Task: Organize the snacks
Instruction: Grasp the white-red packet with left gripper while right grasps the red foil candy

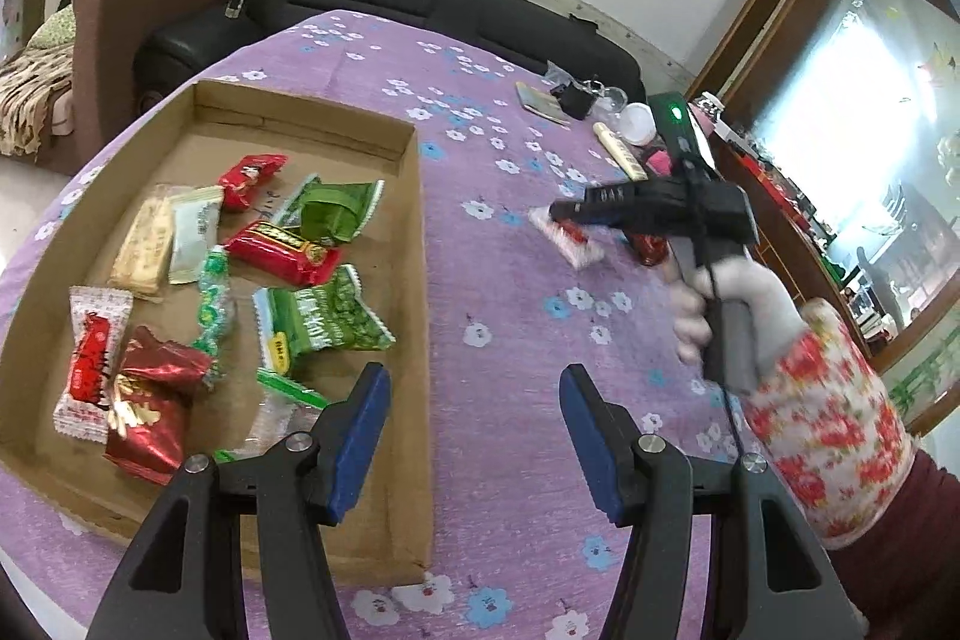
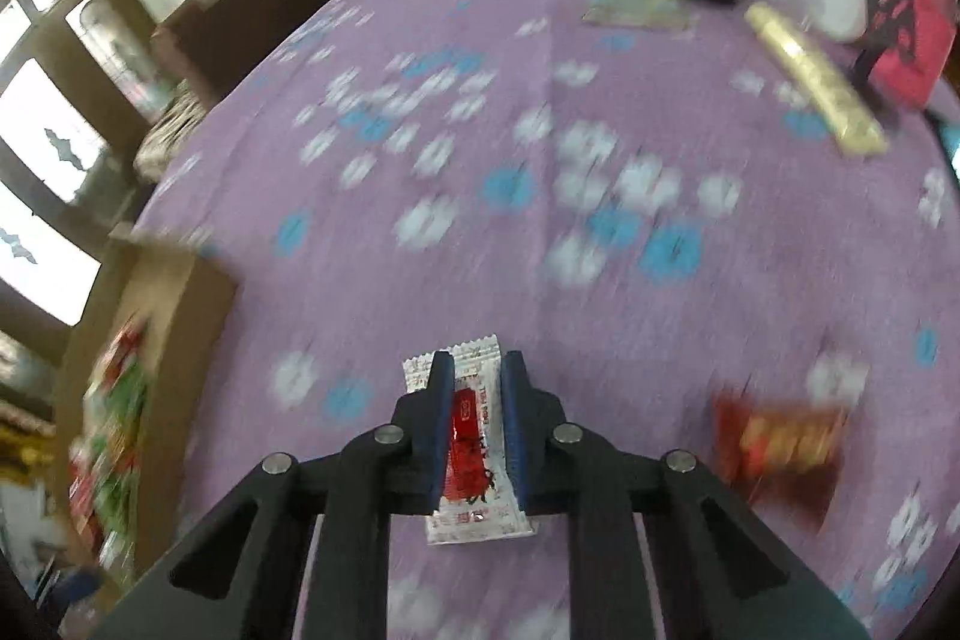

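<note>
The right gripper (image 2: 477,388) is pinching a white snack packet with a red label (image 2: 474,436) between its two blue pads, the packet lying lengthwise along the fingers, its crimped end poking out past the tips. From the left wrist view, this same gripper (image 1: 561,214) is hovering over the purple flowered tablecloth (image 1: 510,340), to the right of the cardboard tray (image 1: 414,280), with the packet (image 1: 570,244) beneath its tips. A dark red snack (image 2: 780,448) is lying on the cloth just to the right of the held packet. The left gripper (image 1: 474,400) is hanging with its fingers spread wide, holding nothing, over the tray's near right corner. Red, green and cream wrapped snacks (image 1: 312,316) are lying scattered inside the tray.
</note>
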